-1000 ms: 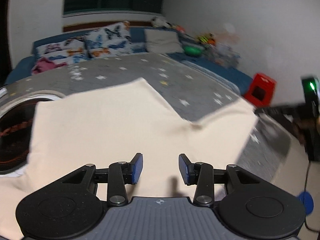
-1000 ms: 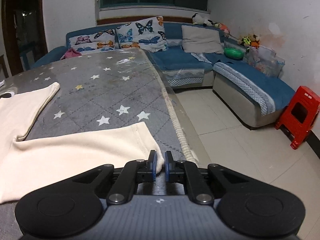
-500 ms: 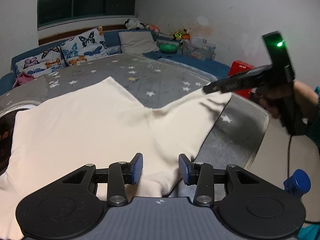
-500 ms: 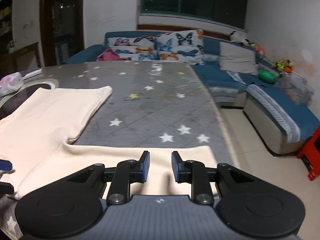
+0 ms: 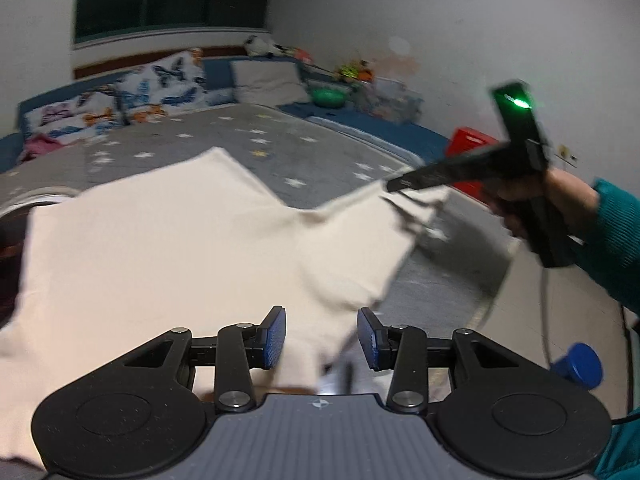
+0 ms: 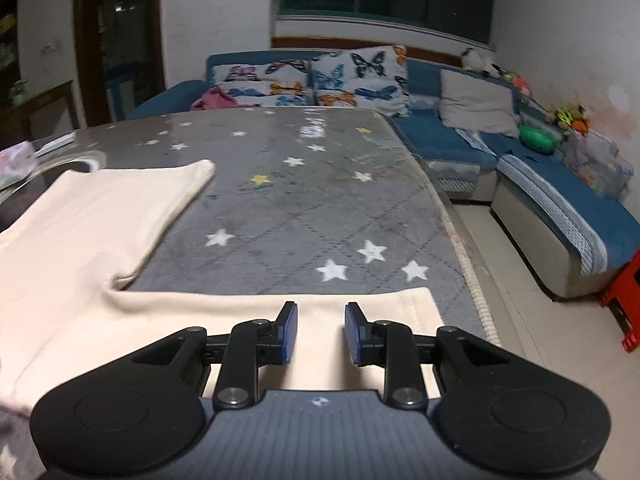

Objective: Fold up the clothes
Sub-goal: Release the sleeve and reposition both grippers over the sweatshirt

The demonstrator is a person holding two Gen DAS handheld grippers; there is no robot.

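1. The left claw (image 5: 321,335) fills the bottom of the left wrist view with its blue pads well apart, holding nothing; cream cloth lies between and beneath the pads.
2. The cream garment (image 5: 172,248) spreads across the left and centre of that view on the grey star-print desk (image 5: 280,140), with one part reaching toward the middle right.
3. The right claw (image 6: 317,333) sits at the bottom centre of the right wrist view, its jaws parted with a clear gap and gripping nothing; the garment's hemmed end (image 6: 360,308) lies flat under and ahead of it.
4. In the left wrist view the right claw (image 5: 394,190) appears at the middle right, held by a hand (image 5: 560,200) in a teal sleeve, its tip just above the cloth's far edge; that part is blurred.
5. A blue sofa (image 6: 540,184) with butterfly cushions (image 6: 344,80) stands behind the desk, and a red stool (image 6: 624,304) is at the right edge.
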